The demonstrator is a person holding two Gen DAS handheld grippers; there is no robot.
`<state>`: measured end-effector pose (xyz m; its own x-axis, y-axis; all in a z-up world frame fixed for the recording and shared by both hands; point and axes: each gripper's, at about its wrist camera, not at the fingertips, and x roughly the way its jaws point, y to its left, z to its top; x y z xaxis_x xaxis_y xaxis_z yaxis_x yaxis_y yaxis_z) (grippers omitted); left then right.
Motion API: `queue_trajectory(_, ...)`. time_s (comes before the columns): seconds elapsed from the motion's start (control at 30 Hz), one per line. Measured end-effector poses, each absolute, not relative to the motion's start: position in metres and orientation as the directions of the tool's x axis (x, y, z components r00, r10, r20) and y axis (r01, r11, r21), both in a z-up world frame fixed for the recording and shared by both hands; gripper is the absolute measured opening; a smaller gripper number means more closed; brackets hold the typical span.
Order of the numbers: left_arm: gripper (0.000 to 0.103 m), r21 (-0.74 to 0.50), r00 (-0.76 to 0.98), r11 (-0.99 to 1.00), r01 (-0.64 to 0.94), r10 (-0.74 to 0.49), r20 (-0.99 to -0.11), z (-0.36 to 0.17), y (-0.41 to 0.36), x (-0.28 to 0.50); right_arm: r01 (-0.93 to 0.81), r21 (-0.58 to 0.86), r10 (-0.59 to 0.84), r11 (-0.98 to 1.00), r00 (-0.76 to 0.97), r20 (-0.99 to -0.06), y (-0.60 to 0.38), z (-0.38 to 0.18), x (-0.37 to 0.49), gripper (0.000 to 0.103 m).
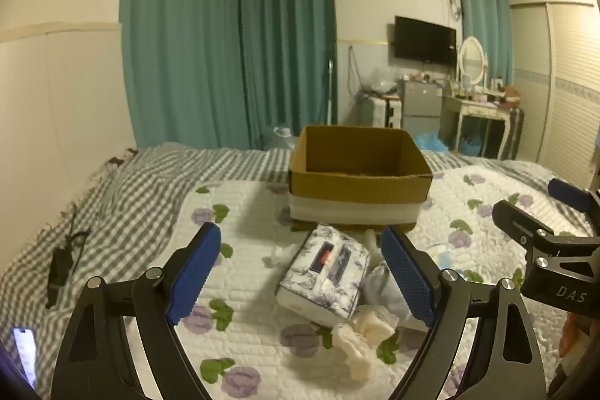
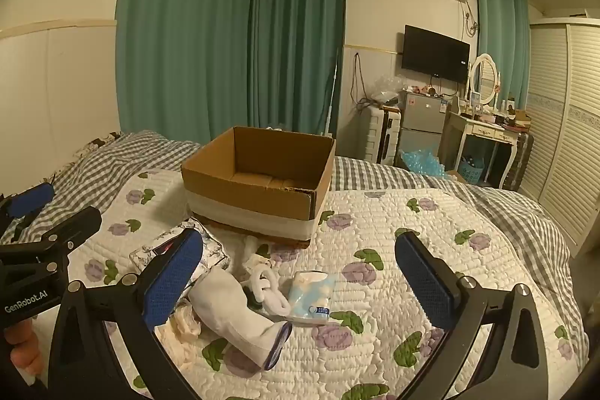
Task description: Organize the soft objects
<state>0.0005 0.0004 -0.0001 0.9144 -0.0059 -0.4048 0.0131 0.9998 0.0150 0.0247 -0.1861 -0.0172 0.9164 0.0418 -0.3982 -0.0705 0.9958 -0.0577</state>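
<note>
An open, empty cardboard box (image 1: 360, 171) (image 2: 258, 182) stands on the flowered quilt. In front of it lie a blue-patterned tissue pack (image 1: 324, 272) (image 2: 215, 250), a white sock (image 2: 240, 313), a white fluffy loop (image 2: 268, 289), a small pale blue tissue pack (image 2: 311, 291) and cream crumpled cloth (image 1: 360, 336) (image 2: 183, 321). My left gripper (image 1: 300, 272) is open, hovering above the patterned tissue pack. My right gripper (image 2: 300, 283) is open, hovering above the sock and blue pack. Each gripper shows at the edge of the other's view: the right one (image 1: 555, 235), the left one (image 2: 41, 223).
The quilt (image 2: 412, 220) lies on a grey checked bedsheet (image 1: 112, 190). A black cable and charger (image 1: 60, 265) and a lit phone (image 1: 26, 355) lie at the bed's left. Beyond the bed are green curtains, a fridge (image 2: 422, 122), a dressing table (image 2: 483, 134) and a wardrobe.
</note>
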Motion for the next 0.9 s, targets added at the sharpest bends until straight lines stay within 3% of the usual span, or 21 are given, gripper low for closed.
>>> queue_trajectory(0.9,0.089,0.023,0.915,1.000,0.007,0.003,-0.404,-0.0022,-0.0007,0.0008,-0.063,-0.057,0.035,0.996,0.914,-0.404,-0.1858,-0.0203,0.0257,0.103)
